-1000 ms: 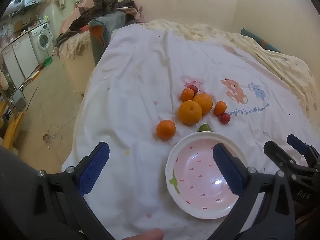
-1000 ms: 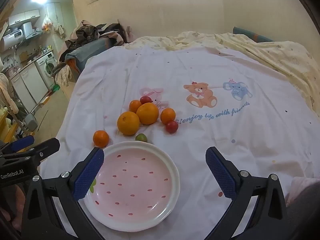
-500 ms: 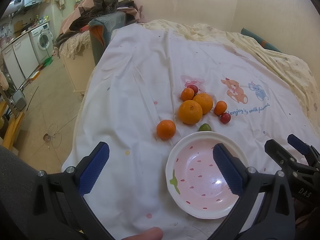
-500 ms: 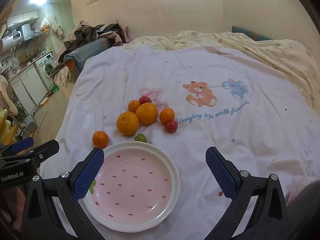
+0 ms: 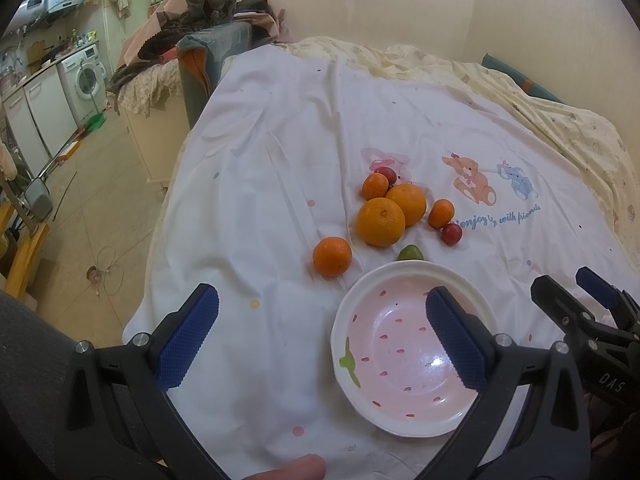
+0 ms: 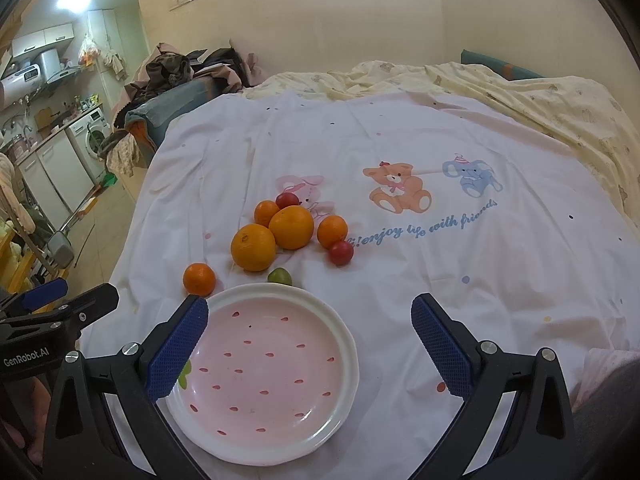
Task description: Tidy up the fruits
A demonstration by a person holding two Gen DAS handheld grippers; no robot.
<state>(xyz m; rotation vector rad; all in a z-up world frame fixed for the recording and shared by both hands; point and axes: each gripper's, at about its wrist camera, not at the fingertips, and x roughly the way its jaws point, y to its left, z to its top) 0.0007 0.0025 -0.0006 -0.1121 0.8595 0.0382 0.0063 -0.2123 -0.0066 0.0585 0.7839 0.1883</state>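
Observation:
A pink strawberry-pattern plate (image 5: 412, 424) (image 6: 340, 400) lies empty on the white sheet near me. Behind it sit two big oranges (image 5: 380, 221) (image 6: 253, 247), three small mandarins, one apart at the left (image 5: 332, 257) (image 6: 199, 278), two red plums (image 5: 452, 233) (image 6: 341, 252) and a small green fruit (image 5: 410, 253) (image 6: 279, 275) touching the plate's far rim. My left gripper (image 5: 320, 340) is open and empty, hovering over the plate's left side. My right gripper (image 6: 310, 340) is open and empty above the plate.
The white cartoon-print sheet (image 6: 400, 152) covers the bed, whose left edge (image 5: 160, 240) drops to the floor. A yellow quilt (image 6: 540, 100) lies at the back right. Piled clothes (image 5: 208, 12) and a washing machine (image 5: 86, 80) stand far left.
Both grippers have drifted slightly; the fruit and plate have not moved.

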